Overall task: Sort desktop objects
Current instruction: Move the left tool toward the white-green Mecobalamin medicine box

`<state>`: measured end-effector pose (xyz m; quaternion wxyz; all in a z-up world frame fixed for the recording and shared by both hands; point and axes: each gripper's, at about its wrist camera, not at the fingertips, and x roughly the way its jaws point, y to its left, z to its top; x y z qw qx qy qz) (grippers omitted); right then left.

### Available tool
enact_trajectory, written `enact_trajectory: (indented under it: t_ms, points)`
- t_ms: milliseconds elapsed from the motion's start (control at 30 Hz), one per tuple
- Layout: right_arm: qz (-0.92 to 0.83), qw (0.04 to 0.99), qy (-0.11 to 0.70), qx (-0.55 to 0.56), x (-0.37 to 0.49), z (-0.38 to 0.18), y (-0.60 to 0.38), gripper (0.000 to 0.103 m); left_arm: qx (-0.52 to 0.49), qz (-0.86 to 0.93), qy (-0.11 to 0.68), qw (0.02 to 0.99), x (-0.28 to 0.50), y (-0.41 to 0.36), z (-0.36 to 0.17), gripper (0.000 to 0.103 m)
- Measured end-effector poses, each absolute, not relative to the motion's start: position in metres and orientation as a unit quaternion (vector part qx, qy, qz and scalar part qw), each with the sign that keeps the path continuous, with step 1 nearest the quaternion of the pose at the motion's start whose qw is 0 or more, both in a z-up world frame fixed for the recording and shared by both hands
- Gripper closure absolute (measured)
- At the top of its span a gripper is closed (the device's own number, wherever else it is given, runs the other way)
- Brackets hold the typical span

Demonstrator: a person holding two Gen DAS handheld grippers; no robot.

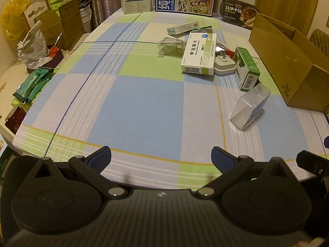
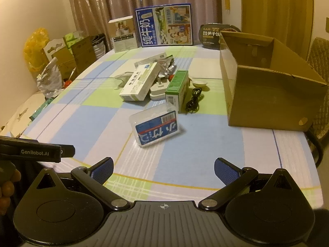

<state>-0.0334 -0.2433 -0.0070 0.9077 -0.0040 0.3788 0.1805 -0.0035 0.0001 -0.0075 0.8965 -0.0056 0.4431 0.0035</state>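
Both grippers' jaws gape; clear case (image 2: 155, 126) lies apparently tilted.

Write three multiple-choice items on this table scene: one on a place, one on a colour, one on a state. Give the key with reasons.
1. Where does the clear plastic case lie?
A. inside the cardboard box
B. on the tablecloth, nearest the claws
C. on top of the white medicine box

2. What colour is the small carton beside the black cable?
A. green
B. red
C. yellow

3. How is the right claw?
A. shut on the cable
B. shut, empty
C. open, empty

Key: 1 B, it lies apart on the cloth, in front of the pile. 2 A, its top and sides are green. 3 C, its pads stand wide apart with only cloth between.
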Motion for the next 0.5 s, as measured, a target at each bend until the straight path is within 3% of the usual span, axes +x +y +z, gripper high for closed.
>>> enact_trajectory:
  t_ms: [500]
  points:
    - [0.174,0.902,0.395,-0.026,-0.016,-0.009,-0.234,0.002,-0.014,0.005,0.446,0.895,-0.002,0.003,-0.005,0.001]
